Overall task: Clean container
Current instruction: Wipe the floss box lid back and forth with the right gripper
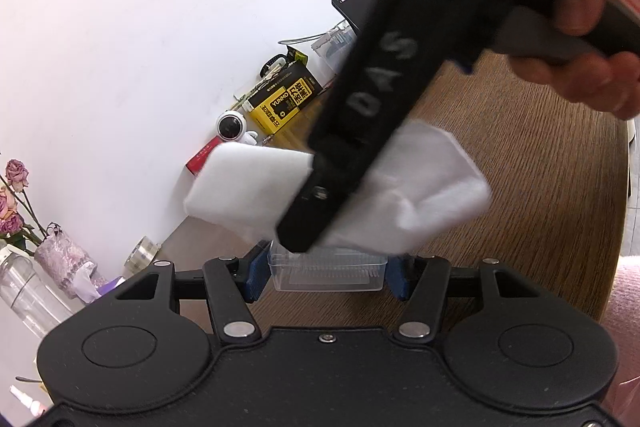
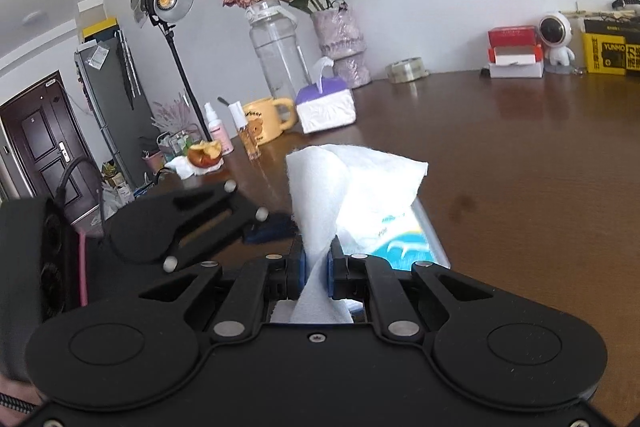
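A brown wooden bench (image 2: 520, 163) runs along a white wall, with a tissue box (image 2: 326, 107), a yellow mug (image 2: 266, 119) and a vase of dried roses (image 2: 340, 39) at its far side. The left tongs (image 1: 326, 273) are clenched on the two short ends of a clear plastic container (image 1: 328, 271), its long axis running left to right between the pads. The right tongs (image 2: 316, 267) pinch a white cloth (image 2: 352, 195) and hang just above the container's far rim, the cloth draping onto it. Whether it has been wiped clean already cannot be told.
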Demonstrator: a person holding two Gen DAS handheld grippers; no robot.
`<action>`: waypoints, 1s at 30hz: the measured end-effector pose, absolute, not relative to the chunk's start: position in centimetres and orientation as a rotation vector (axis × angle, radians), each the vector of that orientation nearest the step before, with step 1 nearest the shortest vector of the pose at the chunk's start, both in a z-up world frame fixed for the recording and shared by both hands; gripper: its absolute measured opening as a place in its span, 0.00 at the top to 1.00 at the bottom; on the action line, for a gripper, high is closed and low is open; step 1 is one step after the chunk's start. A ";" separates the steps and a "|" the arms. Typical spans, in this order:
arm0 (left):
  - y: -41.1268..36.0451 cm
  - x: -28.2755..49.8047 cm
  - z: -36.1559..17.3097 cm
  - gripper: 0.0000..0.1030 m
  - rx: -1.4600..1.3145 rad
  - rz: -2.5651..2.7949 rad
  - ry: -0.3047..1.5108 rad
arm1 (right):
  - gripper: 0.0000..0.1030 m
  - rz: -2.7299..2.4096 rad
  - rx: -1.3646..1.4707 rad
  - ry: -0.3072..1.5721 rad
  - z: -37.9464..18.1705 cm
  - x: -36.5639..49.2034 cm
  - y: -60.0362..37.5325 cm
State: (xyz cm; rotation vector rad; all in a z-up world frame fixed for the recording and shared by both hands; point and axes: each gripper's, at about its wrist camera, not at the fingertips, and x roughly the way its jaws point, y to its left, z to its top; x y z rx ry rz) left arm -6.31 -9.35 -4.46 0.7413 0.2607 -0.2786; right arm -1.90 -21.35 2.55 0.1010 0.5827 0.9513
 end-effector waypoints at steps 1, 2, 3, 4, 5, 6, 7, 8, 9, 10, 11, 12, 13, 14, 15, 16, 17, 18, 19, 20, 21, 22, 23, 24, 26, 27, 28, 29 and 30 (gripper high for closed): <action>-9.3 -6.4 -4.5 0.45 0.741 -0.279 0.261 | 0.90 0.948 0.102 0.584 2.5 -1.9 -21.4; -9.3 -6.4 -4.5 0.45 0.740 -0.279 0.261 | 0.90 0.946 0.103 0.585 2.5 -1.9 -21.5; -9.3 -6.4 -4.5 0.45 0.740 -0.279 0.262 | 0.90 0.943 0.103 0.587 2.5 -1.9 -21.5; -9.3 -6.5 -4.5 0.45 0.740 -0.279 0.261 | 0.90 0.940 0.104 0.588 2.4 -1.8 -21.6; -9.2 -6.6 -4.5 0.45 0.740 -0.279 0.261 | 0.90 0.937 0.105 0.590 2.4 -1.8 -21.6; -9.2 -6.6 -4.5 0.45 0.740 -0.279 0.261 | 0.90 0.934 0.106 0.591 2.4 -1.8 -21.7; -9.2 -6.7 -4.5 0.45 0.741 -0.279 0.261 | 0.91 0.931 0.107 0.592 2.4 -1.8 -21.7; -9.2 -6.7 -4.5 0.45 0.741 -0.279 0.261 | 0.91 0.929 0.107 0.594 2.3 -1.8 -21.8; -9.2 -6.7 -4.5 0.45 0.741 -0.279 0.261 | 0.91 0.926 0.108 0.595 2.3 -1.8 -21.8; -9.2 -6.8 -4.5 0.45 0.741 -0.279 0.261 | 0.91 0.923 0.109 0.596 2.3 -1.8 -21.9; -9.2 -6.8 -4.5 0.45 0.741 -0.279 0.260 | 0.90 0.920 0.110 0.598 2.3 -1.7 -21.9; -9.2 -6.9 -4.5 0.45 0.741 -0.279 0.260 | 0.90 0.917 0.110 0.599 2.2 -1.7 -22.0; -9.2 -6.9 -4.5 0.45 0.742 -0.279 0.260 | 0.90 0.914 0.111 0.600 2.2 -1.7 -22.0; -9.1 -7.0 -4.6 0.45 0.742 -0.279 0.260 | 0.90 0.911 0.112 0.602 2.2 -1.7 -22.1; -9.1 -7.0 -4.6 0.45 0.741 -0.279 0.260 | 0.90 0.909 0.113 0.603 2.2 -1.7 -22.1; -9.1 -7.1 -4.6 0.45 0.742 -0.279 0.260 | 0.90 0.906 0.114 0.604 2.1 -1.7 -22.2; -9.2 -7.1 -4.6 0.45 0.742 -0.278 0.259 | 0.90 0.903 0.114 0.606 2.1 -1.6 -22.2; -9.2 -7.1 -4.6 0.45 0.743 -0.278 0.259 | 0.90 0.900 0.115 0.607 2.1 -1.6 -22.3; -9.2 -7.1 -4.6 0.45 0.743 -0.276 0.259 | 0.90 0.897 0.116 0.609 2.0 -1.6 -22.3; -9.1 -7.1 -4.6 0.45 0.742 -0.274 0.259 | 0.90 0.894 0.117 0.610 2.0 -1.6 -22.4; -9.1 -7.1 -4.5 0.45 0.742 -0.275 0.260 | 0.90 0.891 0.118 0.611 2.0 -1.6 -22.4; -9.1 -7.1 -4.5 0.45 0.742 -0.275 0.260 | 0.90 0.889 0.118 0.613 2.0 -1.6 -22.5; -9.1 -7.2 -4.4 0.45 0.742 -0.275 0.260 | 0.90 0.896 0.118 0.606 1.8 -1.7 -22.7; -9.2 -7.2 -4.4 0.45 0.742 -0.276 0.260 | 0.90 0.900 0.114 0.599 1.9 -1.6 -22.5; -9.1 -6.9 -4.3 0.45 0.742 -0.276 0.260 | 0.90 0.909 0.106 0.587 2.3 -1.1 -22.1; -9.1 -6.9 -4.4 0.45 0.742 -0.276 0.260 | 0.90 0.912 0.104 0.581 2.5 -0.9 -21.9; -9.1 -7.0 -4.4 0.45 0.742 -0.276 0.260 | 0.90 0.914 0.103 0.575 2.6 -0.7 -21.7; -9.1 -7.1 -4.4 0.45 0.741 -0.276 0.261 | 0.90 0.916 0.104 0.571 2.7 -0.6 -21.6; -9.1 -7.1 -4.3 0.45 0.741 -0.276 0.261 | 0.90 0.918 0.106 0.569 2.7 -0.4 -21.5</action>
